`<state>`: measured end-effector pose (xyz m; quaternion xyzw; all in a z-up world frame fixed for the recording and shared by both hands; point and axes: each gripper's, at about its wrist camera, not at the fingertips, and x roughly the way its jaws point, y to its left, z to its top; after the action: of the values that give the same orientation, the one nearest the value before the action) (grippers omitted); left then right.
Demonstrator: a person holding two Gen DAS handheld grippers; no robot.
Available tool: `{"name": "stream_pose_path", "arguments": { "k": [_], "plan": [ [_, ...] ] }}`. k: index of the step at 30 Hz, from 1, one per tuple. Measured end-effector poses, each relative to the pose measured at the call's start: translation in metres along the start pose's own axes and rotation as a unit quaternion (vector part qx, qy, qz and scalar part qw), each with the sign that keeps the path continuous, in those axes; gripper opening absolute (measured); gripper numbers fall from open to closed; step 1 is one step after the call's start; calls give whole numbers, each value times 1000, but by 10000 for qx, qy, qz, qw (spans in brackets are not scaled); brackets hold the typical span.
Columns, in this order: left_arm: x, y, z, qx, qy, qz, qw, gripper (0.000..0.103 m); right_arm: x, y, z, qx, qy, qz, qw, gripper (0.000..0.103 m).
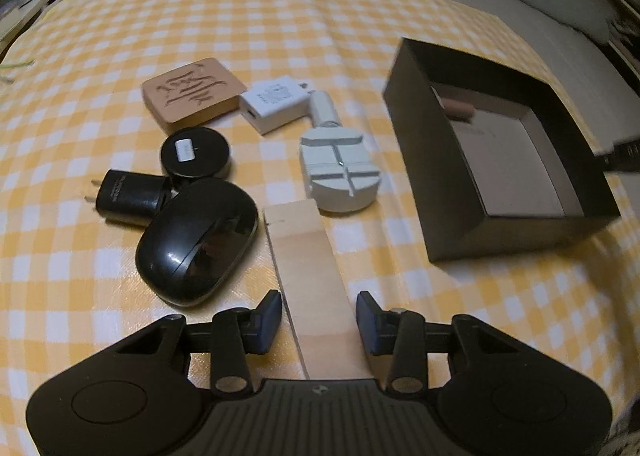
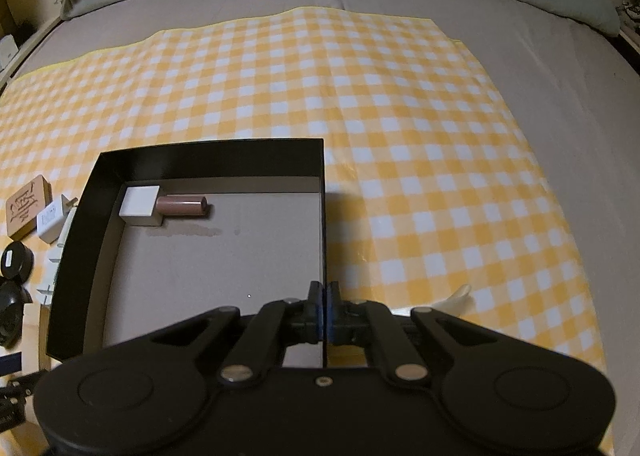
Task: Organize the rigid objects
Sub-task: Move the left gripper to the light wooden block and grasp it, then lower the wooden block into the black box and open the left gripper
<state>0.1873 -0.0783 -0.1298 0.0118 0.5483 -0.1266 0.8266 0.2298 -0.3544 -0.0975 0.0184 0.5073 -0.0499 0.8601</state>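
A long pale wooden block (image 1: 308, 256) lies on the yellow checked cloth, and my left gripper (image 1: 319, 316) is shut on its near end, with a blue pad against each long side. To the right stands the open black box (image 1: 420, 128). Its floor holds a brown tube (image 2: 182, 205) and a white cube (image 2: 140, 205) in the far left corner. My right gripper (image 2: 324, 310) is shut on the box's thin right wall (image 2: 323, 240), one pad inside and one outside.
Left of the box, on the cloth, lie a carved tan block (image 1: 192, 92), a white charger (image 1: 276, 104), a white slotted tool (image 1: 340, 172), a round black tin (image 1: 196, 154), a black plug (image 1: 128, 196) and a glossy black case (image 1: 196, 240). Grey bedding surrounds the cloth.
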Motion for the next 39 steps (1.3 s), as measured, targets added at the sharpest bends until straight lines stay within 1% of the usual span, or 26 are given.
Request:
{"name": "stream_pose_path", "arguments": {
  "k": [3, 4, 5, 8, 14, 25, 32, 36, 39],
  "plan": [
    [1, 2, 2, -259, -26, 74, 9996, 42, 3, -1, 0, -30, 10, -52, 10000, 3],
    [1, 2, 3, -309, -14, 96, 9995, 41, 4, -1, 0, -28, 13, -58, 10000, 3],
    [1, 3, 5, -359, 1, 103, 9993, 38, 4, -1, 1, -26, 17, -60, 10000, 3],
    [1, 6, 8, -571, 2, 57, 9983, 37, 4, -1, 1, -19, 23, -51, 10000, 3],
    [-6, 7, 9, -688, -132, 31, 9975, 37, 4, -1, 1, -16, 26, -48, 10000, 3],
    [-42, 13, 11, -1085, -509, -273, 9924, 36, 4, -1, 1, -17, 28, -45, 10000, 3],
    [-63, 12, 24, -1111, -917, -348, 9890, 36, 0, -4, 1, 60, 7, 47, 10000, 2],
    [-71, -4, 36, -935, -1128, -496, 9880, 36, -6, -10, 2, 194, -40, 200, 9996, 2],
    [-72, -23, 46, -743, -1228, -672, 9874, 37, -6, -12, 0, 211, -43, 264, 9994, 2]
  ]
}}
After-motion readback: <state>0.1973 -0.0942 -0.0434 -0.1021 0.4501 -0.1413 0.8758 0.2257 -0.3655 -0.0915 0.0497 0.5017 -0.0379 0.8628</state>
